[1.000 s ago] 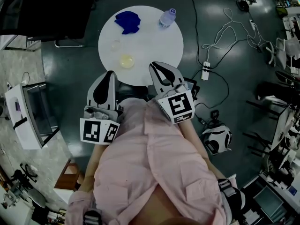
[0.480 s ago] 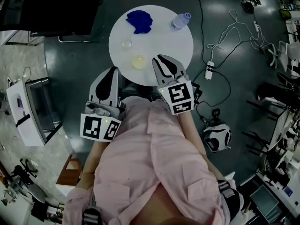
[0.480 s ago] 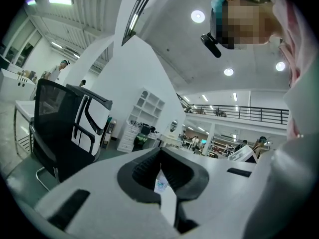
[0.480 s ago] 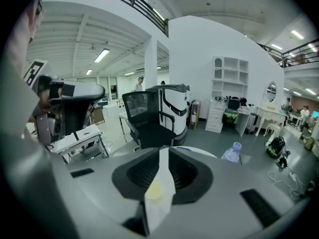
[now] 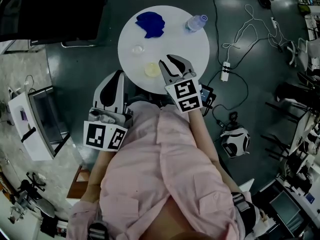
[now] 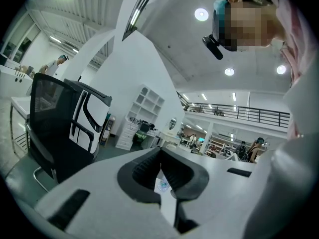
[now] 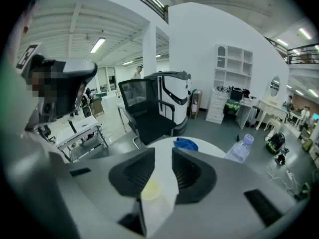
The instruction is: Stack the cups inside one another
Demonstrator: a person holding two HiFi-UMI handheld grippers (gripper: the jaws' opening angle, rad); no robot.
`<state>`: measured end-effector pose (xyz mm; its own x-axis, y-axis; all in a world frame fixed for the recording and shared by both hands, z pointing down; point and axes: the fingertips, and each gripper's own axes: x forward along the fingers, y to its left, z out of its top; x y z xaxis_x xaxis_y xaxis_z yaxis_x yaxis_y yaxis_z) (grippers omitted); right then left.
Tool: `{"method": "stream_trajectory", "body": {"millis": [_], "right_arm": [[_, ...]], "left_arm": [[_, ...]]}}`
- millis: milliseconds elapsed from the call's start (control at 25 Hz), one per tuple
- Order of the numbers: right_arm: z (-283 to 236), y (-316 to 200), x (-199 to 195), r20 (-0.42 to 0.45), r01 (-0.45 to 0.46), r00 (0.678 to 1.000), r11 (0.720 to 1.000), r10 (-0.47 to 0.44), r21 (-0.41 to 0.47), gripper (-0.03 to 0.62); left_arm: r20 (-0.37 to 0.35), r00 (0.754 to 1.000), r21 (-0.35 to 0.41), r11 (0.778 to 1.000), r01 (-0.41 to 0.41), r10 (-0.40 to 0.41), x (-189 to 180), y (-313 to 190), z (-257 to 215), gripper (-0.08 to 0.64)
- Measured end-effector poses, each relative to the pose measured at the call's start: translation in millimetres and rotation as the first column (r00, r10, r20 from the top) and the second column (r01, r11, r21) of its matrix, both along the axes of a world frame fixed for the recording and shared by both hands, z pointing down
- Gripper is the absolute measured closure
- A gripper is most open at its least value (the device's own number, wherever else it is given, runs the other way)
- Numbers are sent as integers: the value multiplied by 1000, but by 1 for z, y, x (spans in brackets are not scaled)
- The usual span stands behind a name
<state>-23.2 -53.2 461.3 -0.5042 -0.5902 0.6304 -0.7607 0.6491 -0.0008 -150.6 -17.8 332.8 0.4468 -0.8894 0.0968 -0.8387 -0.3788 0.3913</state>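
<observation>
A yellowish cup stands near the front edge of the round white table, and a clear cup stands apart from it, farther back and to the left. My right gripper hangs over the table's near edge just right of the yellowish cup, open and empty. In the right gripper view the yellowish cup shows low in the gap of that gripper. My left gripper stays off the table at the front left. In its own view the left gripper has its tips together and holds nothing.
A blue cloth and a water bottle lie at the back of the table. A black office chair stands beyond it. A power strip with cables lies on the floor to the right, and a white cabinet stands at the left.
My right gripper has moved forward over the table's near edge, closer to the yellowish cup. The left gripper has kept its place beside my body.
</observation>
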Motion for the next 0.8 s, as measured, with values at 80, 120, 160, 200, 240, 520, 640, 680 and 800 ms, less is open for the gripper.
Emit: {"method": "stream_trajectory", "body": {"millis": [80,120,160,200,240,520,640,680,800], "right_arm": [[17,-4,-2,-31,10,999,1000,-11,-26,497],[26,-6,-3,-45,12,999,999,-14,-41,497],[34,-7,-3,-57,13,998,998,-16,-57,497],[41,-8,-3,-68,15,998,997,-20,-72,497],[47,-9,-4,-79,21,996,996,-28,-88,497],[87,-9,-7,-167,84,979,980,-115,-181,497],[97,-3,-10,-166,99,977,972,-136,-213,497],[100,-1,-11,-165,103,976,970,-142,-222,497],[110,2,-13,-164,114,974,962,-158,-250,497]], "left_arm": [[-4,1000,-3,1000,0,-1,-4,-5,3,541],[-6,1000,-7,1000,-1,1,-6,-8,4,541],[-7,1000,-11,1000,-4,4,-7,-10,5,541],[-8,1000,-14,1000,-8,8,-8,-12,5,541],[-9,1000,-17,1000,-13,12,-9,-14,6,541],[-21,999,-39,999,-37,36,-10,-24,10,541],[-24,999,-43,998,-39,38,-10,-26,10,541],[-25,999,-44,998,-38,37,-11,-26,10,541],[-29,999,-50,998,-35,34,-12,-29,12,541]]}}
